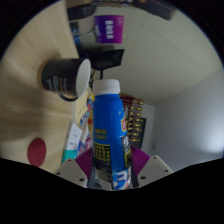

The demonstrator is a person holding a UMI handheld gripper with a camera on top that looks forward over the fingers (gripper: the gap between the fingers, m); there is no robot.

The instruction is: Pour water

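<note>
A blue plastic bottle (109,130) with a white cap and a printed label stands upright between my fingers. My gripper (112,165) is shut on the bottle, with both purple pads (85,162) pressed against its sides. The bottle is lifted above the pale table. Just beyond its cap and a little to the left sits a dark mug (65,77) with a pale inside, seen tilted from here. I cannot see any water in the mug.
A purple-and-white box (108,28) stands at the far side of the table (165,60). Colourful printed packets (74,140) lie beside the bottle on the left, and a dark red round thing (37,152) sits further left. A dark box (135,118) lies right of the bottle.
</note>
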